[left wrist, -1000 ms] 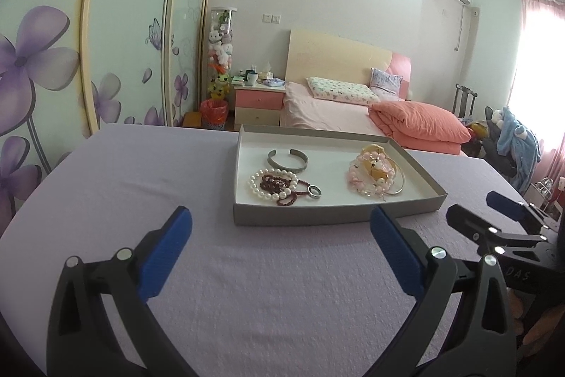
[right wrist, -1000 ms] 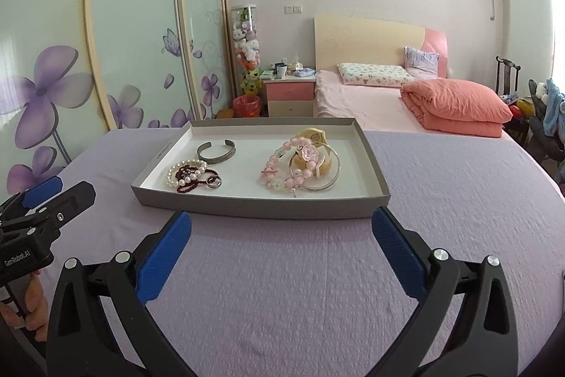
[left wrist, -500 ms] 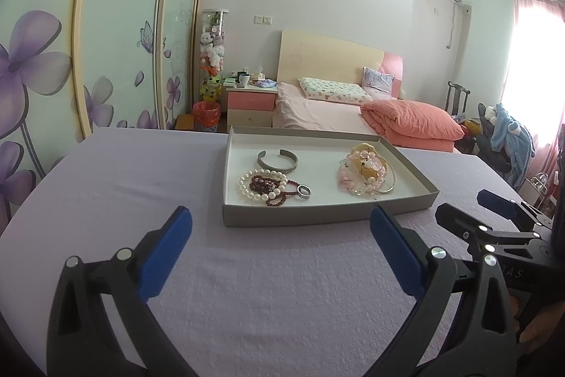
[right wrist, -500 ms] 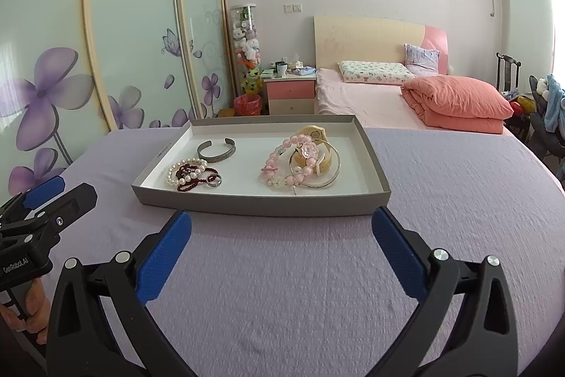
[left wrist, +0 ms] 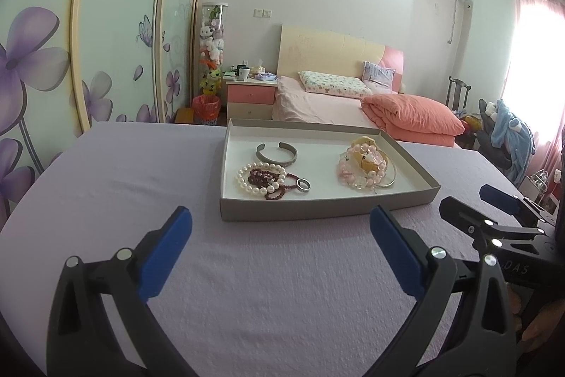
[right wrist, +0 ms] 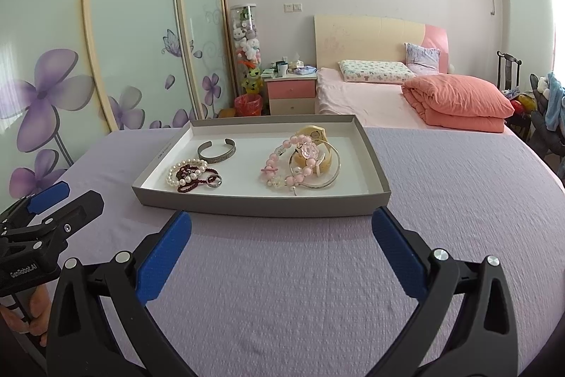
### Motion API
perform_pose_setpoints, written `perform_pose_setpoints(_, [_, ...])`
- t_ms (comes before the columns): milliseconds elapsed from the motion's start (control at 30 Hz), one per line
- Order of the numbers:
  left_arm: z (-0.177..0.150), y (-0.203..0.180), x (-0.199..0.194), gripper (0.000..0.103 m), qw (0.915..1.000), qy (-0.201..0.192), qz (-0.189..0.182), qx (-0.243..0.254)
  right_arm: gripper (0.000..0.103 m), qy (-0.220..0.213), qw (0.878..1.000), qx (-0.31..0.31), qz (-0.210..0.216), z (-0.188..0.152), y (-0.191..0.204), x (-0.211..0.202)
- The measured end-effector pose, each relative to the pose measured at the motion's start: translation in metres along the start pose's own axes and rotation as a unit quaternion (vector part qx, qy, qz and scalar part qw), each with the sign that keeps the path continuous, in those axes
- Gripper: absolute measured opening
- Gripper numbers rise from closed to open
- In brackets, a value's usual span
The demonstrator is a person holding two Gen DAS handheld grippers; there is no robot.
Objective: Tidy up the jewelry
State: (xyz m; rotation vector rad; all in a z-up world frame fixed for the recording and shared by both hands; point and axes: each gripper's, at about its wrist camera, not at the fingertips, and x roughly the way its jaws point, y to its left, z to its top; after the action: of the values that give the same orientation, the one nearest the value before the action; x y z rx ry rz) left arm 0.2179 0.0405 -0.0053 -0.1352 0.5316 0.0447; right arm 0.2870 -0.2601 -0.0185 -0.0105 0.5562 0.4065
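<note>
My blue finger pads [right wrist: 163, 262] look like matt, textured plastic. The lilac cloth [right wrist: 300, 288] under me is rough-woven, the tray [right wrist: 261, 204] matt grey card, white inside. The cuff [right wrist: 216, 152] gleams like brushed metal; the pearls [right wrist: 185, 172] are glossy.

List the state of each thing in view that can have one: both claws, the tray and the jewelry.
Left claw: open, empty, short of the tray.
Right claw: open, empty, short of the tray.
Shallow grey cardboard tray: lidless, flat on the lilac cloth.
Open-ended silver cuff bangle: lying alone, apart.
White pearl bracelet: tangled with dark red beads.
Pink bead bracelet: heaped over a thin silver bangle.
</note>
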Motion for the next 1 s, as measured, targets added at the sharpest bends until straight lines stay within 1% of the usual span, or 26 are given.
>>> perform_pose_setpoints(400, [0.001,0.0008,0.0027,0.101,1.0,0.006,-0.003,0.0,0.102,0.003,1.0,0.003,0.001,0.0,-0.0013,0.0026])
perform_pose_setpoints(1000, [0.0022,-0.0011,0.0072,0.101,1.0,0.008,0.003,0.002,0.102,0.003,1.0,0.003,0.0,-0.0001,-0.001,0.0035])
